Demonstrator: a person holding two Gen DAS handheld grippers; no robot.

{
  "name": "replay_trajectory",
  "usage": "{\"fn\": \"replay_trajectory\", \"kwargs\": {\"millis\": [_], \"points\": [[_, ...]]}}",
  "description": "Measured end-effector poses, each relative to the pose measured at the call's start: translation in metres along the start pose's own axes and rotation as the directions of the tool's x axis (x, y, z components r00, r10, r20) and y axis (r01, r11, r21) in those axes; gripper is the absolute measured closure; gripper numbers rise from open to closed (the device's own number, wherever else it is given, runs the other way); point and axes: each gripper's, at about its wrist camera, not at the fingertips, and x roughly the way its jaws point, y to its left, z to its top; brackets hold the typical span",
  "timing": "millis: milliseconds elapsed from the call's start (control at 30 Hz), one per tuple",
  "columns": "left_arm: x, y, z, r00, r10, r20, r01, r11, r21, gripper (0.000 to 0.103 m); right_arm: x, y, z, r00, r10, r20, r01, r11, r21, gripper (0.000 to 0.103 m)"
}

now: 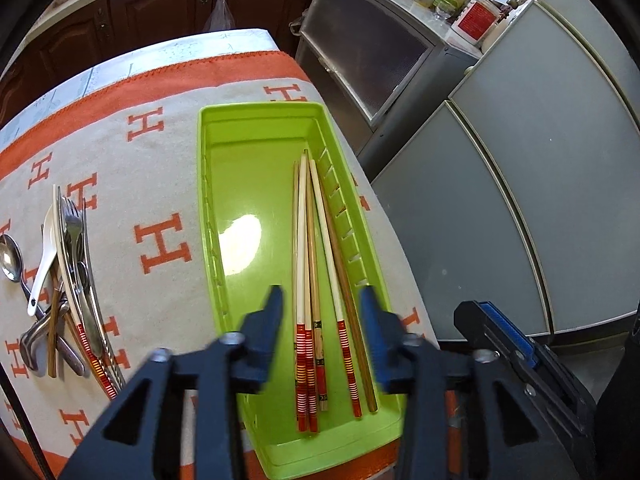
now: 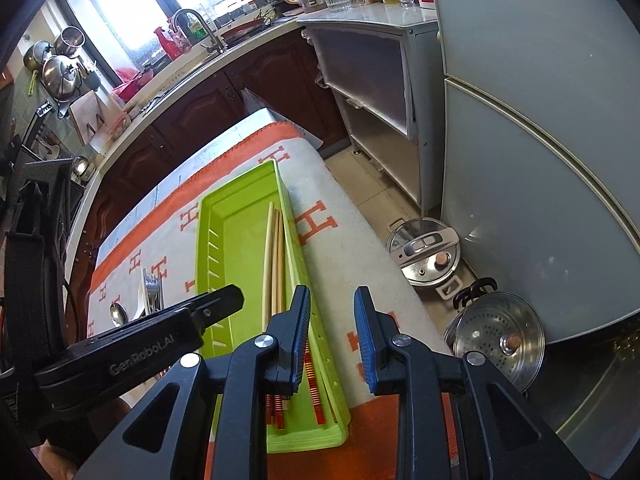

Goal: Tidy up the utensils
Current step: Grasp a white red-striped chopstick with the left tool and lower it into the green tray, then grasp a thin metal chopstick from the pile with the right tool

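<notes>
A lime-green tray (image 1: 256, 152) lies lengthwise on the orange-and-beige cloth. Several chopsticks (image 1: 308, 260) with red-striped ends rest along its right side. My left gripper (image 1: 322, 312) hovers over the tray's near end, open, with the chopsticks lying loose below the gap. To the left on the cloth is a pile of forks, spoons, a white soup spoon and more chopsticks (image 1: 72, 280). In the right wrist view, my right gripper (image 2: 333, 312) is open and empty over the tray's (image 2: 240, 216) right rim and the cloth. The left gripper (image 2: 216, 304) shows there on the left.
The table's right edge (image 1: 400, 240) runs close beside the tray. Past it stand a grey fridge (image 2: 540, 160) and an open grey cabinet (image 2: 372, 92). A pressure cooker (image 2: 428, 256) and a steamer pot (image 2: 496, 336) sit on the floor.
</notes>
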Motion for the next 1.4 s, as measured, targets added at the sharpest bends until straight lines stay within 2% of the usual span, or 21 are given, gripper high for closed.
{"fn": "replay_trajectory", "kwargs": {"millis": [33,133,233,333,567,800,900,1000,1067,1100,1200,1267,1400], "points": [[-0.003,0.0,-0.001,1.0,0.006,0.013,-0.006,1.0,0.004,0.051,0.0,0.002,-0.001,1.0,-0.005,0.001,0.005,1.0,-0.003,0.08],[-0.013,0.0,-0.006,0.999,0.032,0.044,-0.033,0.999,0.033,0.047,0.003,0.006,-0.002,1.0,-0.007,0.0,0.007,1.0,-0.007,0.08],[-0.024,0.007,-0.014,0.997,0.05,0.063,-0.053,0.998,0.037,0.038,0.004,0.011,-0.004,1.0,-0.003,-0.002,0.003,1.0,-0.014,0.08],[-0.037,0.018,-0.024,0.992,0.087,0.095,-0.091,0.995,0.041,0.034,0.006,0.017,-0.007,1.0,0.004,-0.008,-0.004,1.0,-0.022,0.08],[-0.071,0.062,-0.05,0.964,0.218,0.152,-0.224,0.974,0.021,0.034,0.01,0.045,-0.017,0.999,0.028,-0.026,-0.03,0.996,-0.086,0.08],[-0.102,0.135,-0.069,0.949,0.281,0.146,-0.267,0.958,-0.106,0.035,0.016,0.095,-0.031,0.996,0.067,-0.059,-0.078,0.977,-0.197,0.08],[-0.11,0.168,-0.076,0.947,0.296,0.129,-0.271,0.946,-0.177,0.044,0.018,0.126,-0.036,0.994,0.087,-0.066,-0.102,0.958,-0.269,0.08],[-0.116,0.196,-0.083,0.958,0.264,0.11,-0.232,0.942,-0.243,0.054,0.028,0.157,-0.041,0.986,0.125,-0.109,-0.154,0.933,-0.325,0.08],[-0.115,0.211,-0.086,0.965,0.243,0.096,-0.209,0.939,-0.275,0.066,0.041,0.176,-0.044,0.971,0.161,-0.178,-0.214,0.916,-0.339,0.08],[-0.114,0.214,-0.087,0.968,0.235,0.091,-0.201,0.938,-0.283,0.068,0.049,0.186,-0.045,0.959,0.18,-0.22,-0.249,0.905,-0.345,0.08],[-0.109,0.224,-0.091,0.976,0.204,0.079,-0.171,0.937,-0.304,0.079,0.076,0.211,-0.05,0.913,0.215,-0.348,-0.337,0.877,-0.343,0.08],[-0.103,0.228,-0.09,0.982,0.178,0.065,-0.149,0.937,-0.315,0.087,0.094,0.221,-0.052,0.898,0.206,-0.388,-0.35,0.87,-0.348,0.08],[-0.088,0.234,-0.088,0.993,0.113,0.037,-0.094,0.938,-0.334,0.092,0.134,0.239,-0.059,0.879,0.154,-0.451,-0.339,0.868,-0.364,0.082]]}}
